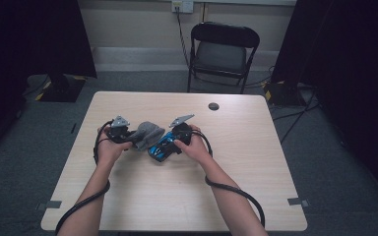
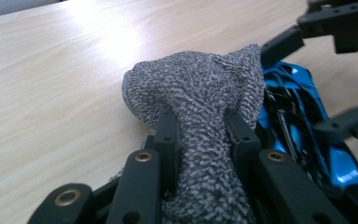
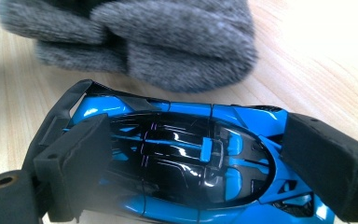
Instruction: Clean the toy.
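Observation:
A grey knitted cloth [image 1: 146, 133] lies bunched on the wooden table [image 1: 177, 206], left of centre. My left gripper [image 1: 128, 138] is shut on it. In the left gripper view the two black jaws pinch a fold of the cloth [image 2: 191, 84] at the left gripper [image 2: 201, 119]. Right beside the cloth sits a shiny blue and black toy car [image 1: 160, 147]. My right gripper [image 1: 171, 142] is shut across the car's body. In the right gripper view its pads press on both sides of the car [image 3: 242, 116] at the right gripper [image 3: 203, 156], and the cloth [image 3: 144, 42] touches the car's far side.
A black folding chair [image 1: 224, 49] stands beyond the table's far edge. A small dark round spot [image 1: 213, 106] marks the tabletop at the back. Dark curtains hang on both sides, and cables run over the grey floor at the right.

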A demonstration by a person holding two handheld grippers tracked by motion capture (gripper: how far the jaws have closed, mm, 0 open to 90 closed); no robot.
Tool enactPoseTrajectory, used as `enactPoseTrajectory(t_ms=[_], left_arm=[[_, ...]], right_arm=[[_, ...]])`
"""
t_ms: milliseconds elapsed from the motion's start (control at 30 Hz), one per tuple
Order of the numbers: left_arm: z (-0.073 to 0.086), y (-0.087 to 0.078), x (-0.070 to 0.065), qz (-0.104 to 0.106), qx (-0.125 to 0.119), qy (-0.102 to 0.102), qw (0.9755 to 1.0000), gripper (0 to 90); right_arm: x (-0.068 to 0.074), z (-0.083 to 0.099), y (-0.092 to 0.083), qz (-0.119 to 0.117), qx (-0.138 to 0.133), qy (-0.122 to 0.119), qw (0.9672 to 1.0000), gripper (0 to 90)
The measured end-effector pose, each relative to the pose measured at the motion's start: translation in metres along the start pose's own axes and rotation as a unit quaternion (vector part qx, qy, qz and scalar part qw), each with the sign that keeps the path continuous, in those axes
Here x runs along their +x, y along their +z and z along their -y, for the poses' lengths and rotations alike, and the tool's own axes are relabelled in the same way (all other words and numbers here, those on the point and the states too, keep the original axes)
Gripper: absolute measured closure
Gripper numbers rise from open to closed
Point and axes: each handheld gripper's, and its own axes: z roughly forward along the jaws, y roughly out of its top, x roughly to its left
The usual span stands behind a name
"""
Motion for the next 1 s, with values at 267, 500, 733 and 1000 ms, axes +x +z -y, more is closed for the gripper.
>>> enactPoseTrajectory(t_ms=[267, 500, 733, 1000], left_arm=[[-0.008, 0.022, 0.006, -0.025, 0.003, -0.002, 0.9997, 70.6], [-0.009, 0.043, -0.006, -0.028, 0.011, 0.015, 0.9994, 66.4], [-0.02, 0.044, -0.007, -0.034, -0.013, -0.015, 0.9992, 46.2], [-0.027, 0.065, -0.007, -0.048, -0.004, -0.014, 0.9988, 46.4]], right_arm=[[0.0, -0.001, 0.0, 0.001, 0.003, 0.001, 1.0, 8.0], [0.0, 0.0, 0.0, 0.001, 0.001, 0.001, 1.0, 8.0], [0.0, 0.0, 0.0, 0.001, 0.001, 0.0, 1.0, 8.0], [0.0, -0.001, 0.0, 0.001, 0.003, 0.001, 1.0, 8.0]])
